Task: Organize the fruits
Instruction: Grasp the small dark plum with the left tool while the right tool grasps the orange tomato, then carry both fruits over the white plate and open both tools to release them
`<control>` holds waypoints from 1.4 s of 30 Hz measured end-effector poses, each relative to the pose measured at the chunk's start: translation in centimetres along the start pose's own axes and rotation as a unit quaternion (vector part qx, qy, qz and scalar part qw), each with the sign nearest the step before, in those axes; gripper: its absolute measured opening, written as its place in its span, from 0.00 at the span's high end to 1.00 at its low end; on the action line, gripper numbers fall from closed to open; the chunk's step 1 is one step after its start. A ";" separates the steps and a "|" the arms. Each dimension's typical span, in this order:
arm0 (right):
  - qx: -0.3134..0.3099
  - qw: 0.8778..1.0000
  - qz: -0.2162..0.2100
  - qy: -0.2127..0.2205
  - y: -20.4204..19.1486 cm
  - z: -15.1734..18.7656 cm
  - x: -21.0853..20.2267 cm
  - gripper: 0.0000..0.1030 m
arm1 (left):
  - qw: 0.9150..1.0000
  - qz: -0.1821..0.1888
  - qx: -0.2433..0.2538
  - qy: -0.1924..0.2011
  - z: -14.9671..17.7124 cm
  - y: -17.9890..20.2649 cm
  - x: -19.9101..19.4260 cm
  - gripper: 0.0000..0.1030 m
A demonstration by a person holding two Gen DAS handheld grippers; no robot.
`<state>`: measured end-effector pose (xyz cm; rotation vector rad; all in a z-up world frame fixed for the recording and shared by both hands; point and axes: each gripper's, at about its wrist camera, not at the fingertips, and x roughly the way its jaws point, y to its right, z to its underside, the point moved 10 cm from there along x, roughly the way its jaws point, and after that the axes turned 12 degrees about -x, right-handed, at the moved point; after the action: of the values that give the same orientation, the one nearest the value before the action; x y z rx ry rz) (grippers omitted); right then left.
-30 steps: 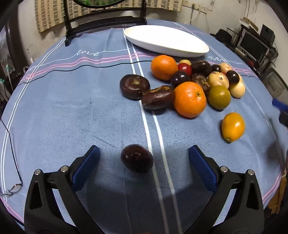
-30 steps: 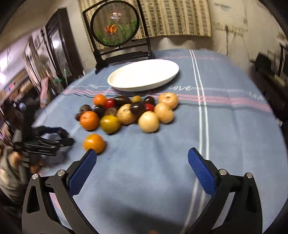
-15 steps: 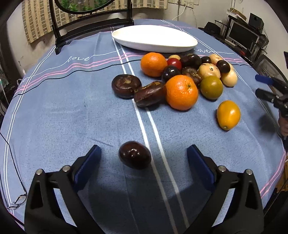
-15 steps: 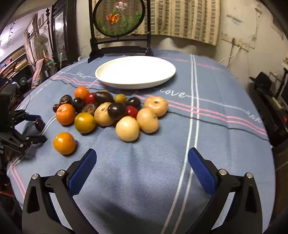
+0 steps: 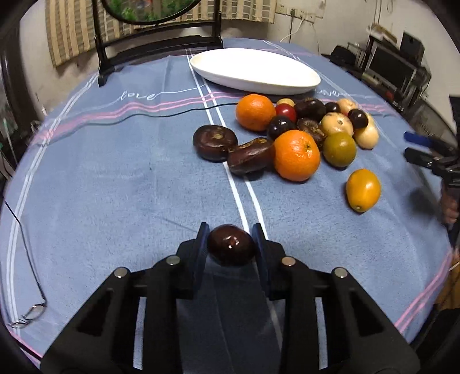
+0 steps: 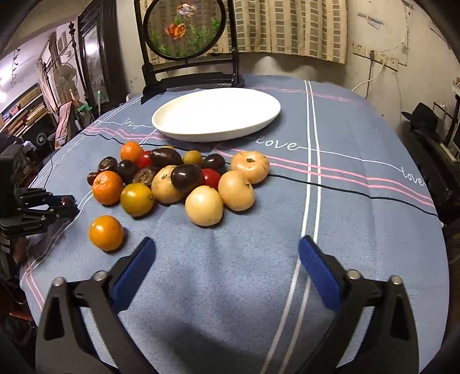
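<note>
My left gripper [image 5: 231, 237] is shut on a dark purple plum [image 5: 231, 248], low over the blue cloth. Ahead lies a pile of fruit: two oranges [image 5: 296, 154], dark wrinkled fruits [image 5: 215, 142], a green-yellow citrus [image 5: 339, 149], pale round fruits [image 5: 336, 124] and a lone yellow-orange fruit [image 5: 363, 189]. A white oval plate [image 5: 254, 71] stands behind the pile, empty. My right gripper [image 6: 227, 259] is open and empty above bare cloth, just short of the pale fruits [image 6: 204, 205]. The plate [image 6: 217, 114] and pile also show there.
A black framed round screen [image 6: 184, 27] stands behind the plate. A thin black cable [image 6: 330, 184] crosses the cloth. Glasses [image 5: 30, 312] lie near the left edge. The left gripper shows at the left in the right wrist view [image 6: 59, 205].
My left gripper's jaws have closed around the dark plum that lay between them. My right gripper has swung toward the pile and moved nearer to it.
</note>
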<state>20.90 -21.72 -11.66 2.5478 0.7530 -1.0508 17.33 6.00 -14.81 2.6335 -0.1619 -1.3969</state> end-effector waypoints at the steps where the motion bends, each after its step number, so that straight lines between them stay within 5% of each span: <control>1: 0.003 1.000 -0.001 -0.001 0.0 0.1 0.1 0.15 | 1.000 0.002 -0.002 0.001 0.0 0.0 0.0 0.70; 6: 0.012 1.000 -0.015 -0.014 -0.1 0.6 0.8 0.27 | 1.000 0.005 0.005 0.018 0.6 0.5 -0.4 0.70; 16: -0.005 1.000 0.012 -0.019 0.8 -0.8 1.8 0.28 | 0.998 0.046 -0.026 0.026 0.8 0.7 -0.8 0.71; 19: -0.007 0.999 -0.022 -0.024 -0.4 -1.5 2.9 0.28 | 0.998 0.047 -0.028 0.024 0.9 0.7 -0.7 0.70; 21: -0.006 0.999 -0.045 -0.022 -1.5 -1.7 3.0 0.38 | 0.998 0.048 -0.029 0.022 0.8 0.7 -0.6 0.70; 29: -0.066 0.987 -0.142 -0.027 -9.9 -2.2 1.7 0.38 | 0.997 0.061 -0.038 0.021 0.8 0.5 -0.7 0.70; 33: -0.084 0.983 -0.154 -0.046 -12.4 -2.3 3.3 0.40 | 0.997 0.066 -0.039 0.021 0.9 0.6 -0.7 0.70; 36: -0.095 0.981 -0.156 -0.059 -13.5 -1.9 4.4 0.55 | 0.997 0.068 -0.038 0.019 0.9 0.7 -0.6 0.70; 42: -0.080 0.983 -0.159 -0.050 -12.9 -1.7 4.3 0.57 | 0.997 0.072 -0.028 0.020 0.9 1.1 -0.7 0.70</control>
<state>17.21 -8.82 -14.33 2.2703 1.1936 -1.1496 16.12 4.92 -14.51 2.5469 -0.2970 -1.2818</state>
